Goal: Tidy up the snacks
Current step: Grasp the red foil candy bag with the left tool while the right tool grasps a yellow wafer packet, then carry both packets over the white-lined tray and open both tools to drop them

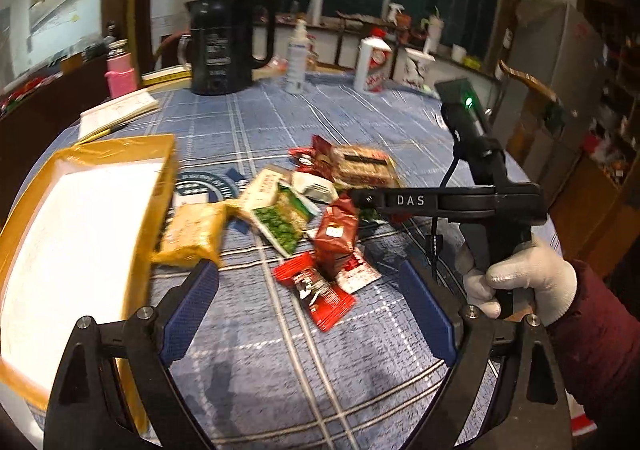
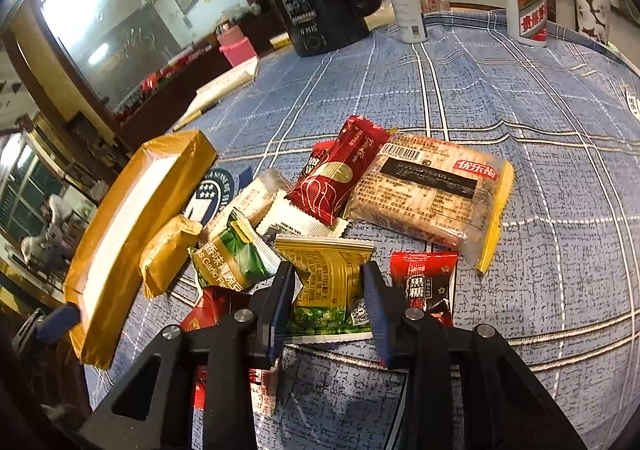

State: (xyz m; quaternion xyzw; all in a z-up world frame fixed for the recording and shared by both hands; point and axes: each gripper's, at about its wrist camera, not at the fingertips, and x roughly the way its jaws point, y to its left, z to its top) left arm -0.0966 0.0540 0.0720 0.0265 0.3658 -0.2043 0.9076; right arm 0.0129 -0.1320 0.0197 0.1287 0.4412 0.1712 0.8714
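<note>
**Right gripper pinches a gold pea packet**

The right gripper (image 2: pixel 328 290) is clamped on a gold and green snack packet (image 2: pixel 328 278); its blue pads (image 2: pixel 374 298) press both sides. The snack pile (image 2: pixel 360 210) lies on the blue checked tablecloth (image 2: pixel 540 130). A big cracker pack (image 2: pixel 428 194) sits at one o'clock from the held packet, and a red packet (image 2: pixel 424 282) is just beside it at three o'clock. The yellow box (image 2: pixel 120 218) waits at nine o'clock. The left gripper (image 1: pixel 308 302) hangs over the cloth with its fingers wide apart, holding nothing.
</note>
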